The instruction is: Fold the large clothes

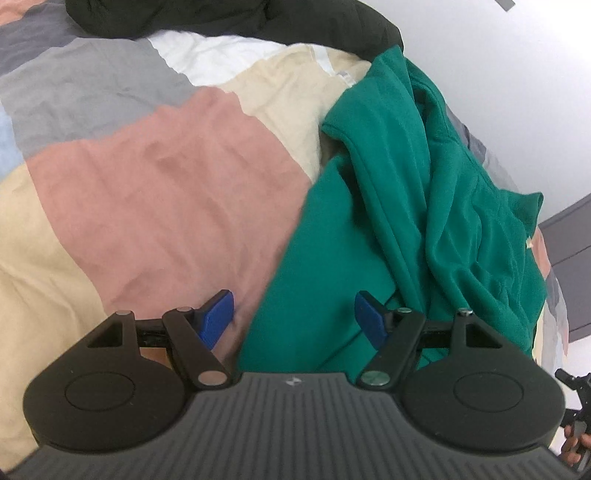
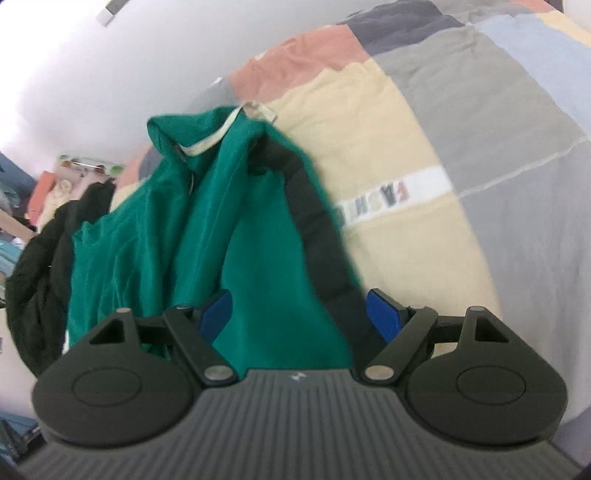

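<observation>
Left wrist view: left gripper (image 1: 294,317) has its jaws spread, nothing pinched. It hangs over the near edge of the green garment (image 1: 399,206), which lies crumpled on the patchwork bedspread (image 1: 166,177), bunched toward the right of frame. One blue pad sits over pink cover, the other over green cloth, so the hem edge runs between them. A dark garment (image 1: 229,18) is heaped at the far end of the bed.

Right wrist view: right gripper (image 2: 300,315) is released too, jaws wide, with green fabric and its dark trim band (image 2: 321,236) lying between the pads but not squeezed. A cream drawstring (image 2: 218,136) shows at the far bunched end, probably the hood or neck.

Handling, my read: soft fleece-like knit, limp, light to moderate weight, not slippery or fragile. It'll sag and drag folds along. Best to grab at a seam or the trim band, one corner per gripper, then pull taut to flatten before folding.
</observation>
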The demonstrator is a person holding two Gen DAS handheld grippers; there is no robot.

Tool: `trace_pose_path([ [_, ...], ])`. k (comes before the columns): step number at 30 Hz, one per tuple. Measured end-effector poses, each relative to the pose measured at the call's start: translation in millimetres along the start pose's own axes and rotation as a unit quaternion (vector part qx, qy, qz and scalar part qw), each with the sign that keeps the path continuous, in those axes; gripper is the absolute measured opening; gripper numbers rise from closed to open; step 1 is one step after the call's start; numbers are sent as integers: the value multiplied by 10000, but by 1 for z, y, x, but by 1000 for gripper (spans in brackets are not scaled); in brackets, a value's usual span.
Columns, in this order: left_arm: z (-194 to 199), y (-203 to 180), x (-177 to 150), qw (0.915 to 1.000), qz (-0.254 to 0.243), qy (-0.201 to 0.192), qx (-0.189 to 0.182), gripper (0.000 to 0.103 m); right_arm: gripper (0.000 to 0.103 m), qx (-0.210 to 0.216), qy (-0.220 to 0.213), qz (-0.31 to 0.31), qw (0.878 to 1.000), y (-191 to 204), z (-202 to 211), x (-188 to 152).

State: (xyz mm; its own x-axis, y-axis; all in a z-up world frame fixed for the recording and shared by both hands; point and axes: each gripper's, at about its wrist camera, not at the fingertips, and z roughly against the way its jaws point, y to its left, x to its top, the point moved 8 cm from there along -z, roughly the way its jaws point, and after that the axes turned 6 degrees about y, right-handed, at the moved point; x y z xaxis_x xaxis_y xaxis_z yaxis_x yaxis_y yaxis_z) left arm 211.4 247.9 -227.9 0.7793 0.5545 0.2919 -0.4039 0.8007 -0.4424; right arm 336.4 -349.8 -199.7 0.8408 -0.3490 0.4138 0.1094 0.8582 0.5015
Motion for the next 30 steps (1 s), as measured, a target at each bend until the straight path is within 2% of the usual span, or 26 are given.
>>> trace_pose_path([
  [2,-4,-2,-1,9999,-60,131,34,77,81,106,181,-41,9998,-15,2,4],
  [5,-7,-3,-4,9992,-158,366,38,77,81,297,813,75,9962,-32,-5,-2],
  [7,-8,-5,-7,9981,-170,582,-95,77,81,19,1007,491,9937,-42,-8,-10],
  [8,-10,-7,-9,9968,-149,753,-234,77,81,6,1055,646,9923,-44,-9,-13],
  [10,-10,-10,-13,9941,-125,972,-462,77,84,321,1253,686,9892,-45,-12,-23],
  [13,-4,-16,-15,9905,-103,1056,-873,77,84,591,1511,901,9826,-36,-16,-35],
  [15,5,-22,-17,9858,-73,1045,-1314,77,83,833,1605,1134,9769,-24,-18,-43],
  [17,19,-32,-18,9811,-251,856,-1719,77,83,1196,1796,1283,9680,-9,-20,-54],
  [19,25,-41,-19,9766,-388,777,-1968,77,84,1477,1895,1593,9576,11,-19,-62],
  [21,22,-47,-21,9782,-493,803,-1849,77,84,1787,1865,1666,9516,23,-15,-63],
  [23,12,-44,-24,9828,-445,927,-1534,77,84,1983,1899,1646,9474,29,-16,-63],
  [25,-1,-40,-31,9857,-388,1155,-1167,77,82,1915,2004,1663,9463,30,-20,-65],
  [27,-14,-39,-36,9843,-474,1445,-900,76,77,1781,2190,1648,9451,26,-29,-71],
  [29,-21,-43,-42,9836,-714,1527,-644,76,65,1502,2406,1828,9413,20,-38,-81],
  [30,-24,-47,-46,9826,-836,1575,-515,76,65,1433,2408,2006,9388,20,-39,-85],
])
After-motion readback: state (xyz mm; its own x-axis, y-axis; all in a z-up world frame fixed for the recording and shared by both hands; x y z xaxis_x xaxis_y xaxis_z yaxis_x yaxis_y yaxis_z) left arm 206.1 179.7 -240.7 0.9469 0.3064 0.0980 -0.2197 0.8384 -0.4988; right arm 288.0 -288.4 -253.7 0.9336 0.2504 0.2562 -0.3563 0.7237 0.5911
